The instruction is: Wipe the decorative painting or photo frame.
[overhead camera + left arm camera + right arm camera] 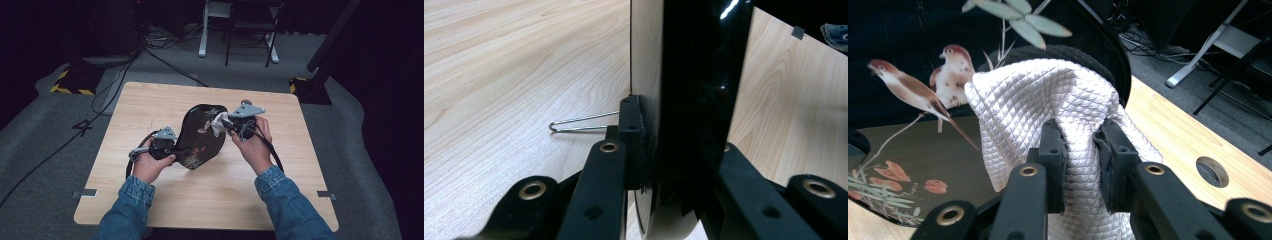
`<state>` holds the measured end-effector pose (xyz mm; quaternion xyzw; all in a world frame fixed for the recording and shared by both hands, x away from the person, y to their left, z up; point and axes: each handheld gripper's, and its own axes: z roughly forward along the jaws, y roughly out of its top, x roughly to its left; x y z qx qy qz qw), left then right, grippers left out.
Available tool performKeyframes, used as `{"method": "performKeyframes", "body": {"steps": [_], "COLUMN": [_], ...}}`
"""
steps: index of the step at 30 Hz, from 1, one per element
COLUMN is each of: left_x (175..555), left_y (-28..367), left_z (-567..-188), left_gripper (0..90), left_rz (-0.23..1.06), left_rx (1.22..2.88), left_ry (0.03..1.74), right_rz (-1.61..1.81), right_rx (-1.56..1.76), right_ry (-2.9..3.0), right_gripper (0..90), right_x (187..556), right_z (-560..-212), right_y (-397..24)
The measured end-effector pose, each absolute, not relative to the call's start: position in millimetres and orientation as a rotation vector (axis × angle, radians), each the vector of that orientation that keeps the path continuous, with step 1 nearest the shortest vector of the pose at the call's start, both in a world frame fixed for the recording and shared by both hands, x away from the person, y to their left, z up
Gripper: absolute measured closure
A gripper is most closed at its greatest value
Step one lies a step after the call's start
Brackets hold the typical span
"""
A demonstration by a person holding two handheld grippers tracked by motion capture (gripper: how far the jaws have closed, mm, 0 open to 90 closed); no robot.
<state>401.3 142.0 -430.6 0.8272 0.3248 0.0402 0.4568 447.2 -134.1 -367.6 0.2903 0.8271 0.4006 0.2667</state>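
A black lacquered tray (200,135) painted with birds and flowers stands tilted on edge on the wooden table (150,105). My left gripper (182,151) is shut on the tray's lower left rim (684,125), seen edge-on between its jaws. My right gripper (226,125) is shut on a white quilted cloth (218,122), which is pressed against the tray's upper right face. In the right gripper view the cloth (1048,110) bunches between the two jaws, in front of the painted birds (948,65).
A thin bent wire (579,122) lies on the table beside the tray's edge. A round hole (1212,171) is cut in the table near its far corner. Cables, a chair and stand feet are on the grey floor beyond the table.
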Motion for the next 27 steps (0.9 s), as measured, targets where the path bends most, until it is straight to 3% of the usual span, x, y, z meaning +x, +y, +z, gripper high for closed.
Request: {"method": "performKeyframes", "body": {"steps": [19,27], "left_x": [402.3,402.6], "left_y": [142.0,141.2], "left_z": [-430.8,-430.5], "left_gripper": [77.8,78.3], "left_rz": [0.072,0.074], "left_rx": [2.031,2.038], "left_ry": [0.809,0.813], "right_rz": [0.95,0.935], "right_rx": [0.733,0.673], "right_ry": [2.393,2.415], "right_gripper": [75.2,75.3], "right_x": [428.7,421.7], "right_z": [-431.2,-422.0], "right_y": [-113.0,-103.5]}}
